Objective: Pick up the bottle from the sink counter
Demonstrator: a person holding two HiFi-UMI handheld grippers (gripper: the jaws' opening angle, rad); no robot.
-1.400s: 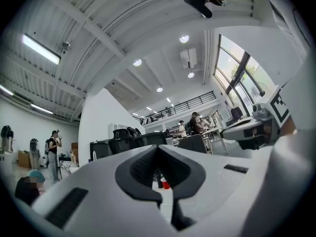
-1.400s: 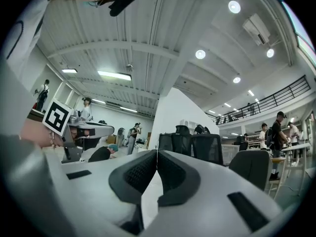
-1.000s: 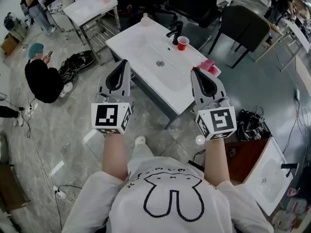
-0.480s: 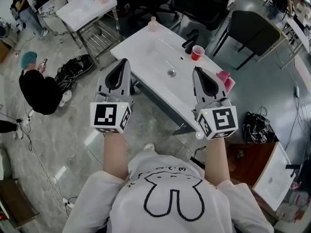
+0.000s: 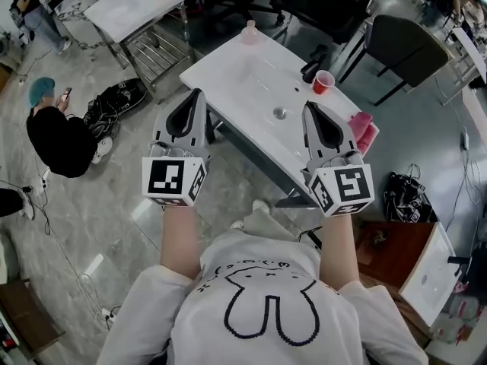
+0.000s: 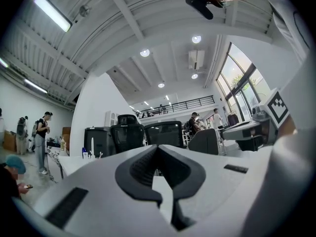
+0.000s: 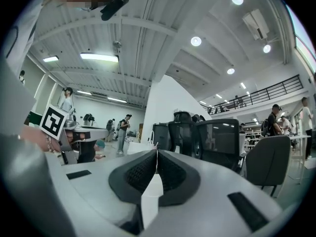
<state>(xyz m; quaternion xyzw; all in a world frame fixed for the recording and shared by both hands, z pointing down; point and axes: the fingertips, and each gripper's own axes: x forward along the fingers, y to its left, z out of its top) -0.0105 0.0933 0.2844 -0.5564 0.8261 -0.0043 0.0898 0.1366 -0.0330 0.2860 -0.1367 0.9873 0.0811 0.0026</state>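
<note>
The bottle (image 5: 249,31) is small and pale pink and stands upright at the far corner of the white sink counter (image 5: 236,71) in the head view. My left gripper (image 5: 195,94) is raised before the counter's near left edge, jaws pressed together with nothing in them. My right gripper (image 5: 307,107) hovers over the counter's near right part, also shut and empty. Both are well short of the bottle. In the left gripper view the closed tips (image 6: 157,147) point at distant chairs. In the right gripper view the closed tips (image 7: 157,152) do the same, and the bottle shows in neither.
On the counter are a black faucet (image 5: 313,61), a red cup (image 5: 323,81), a drain (image 5: 279,113) and a pink cloth (image 5: 362,131). A person in black (image 5: 52,131) crouches on the floor at left beside a black bag (image 5: 114,111). A dark chair (image 5: 407,52) stands beyond the counter.
The counter has slid rightward and closer in the head view as the person walks toward it. Both grippers keep their raised, shut pose.
</note>
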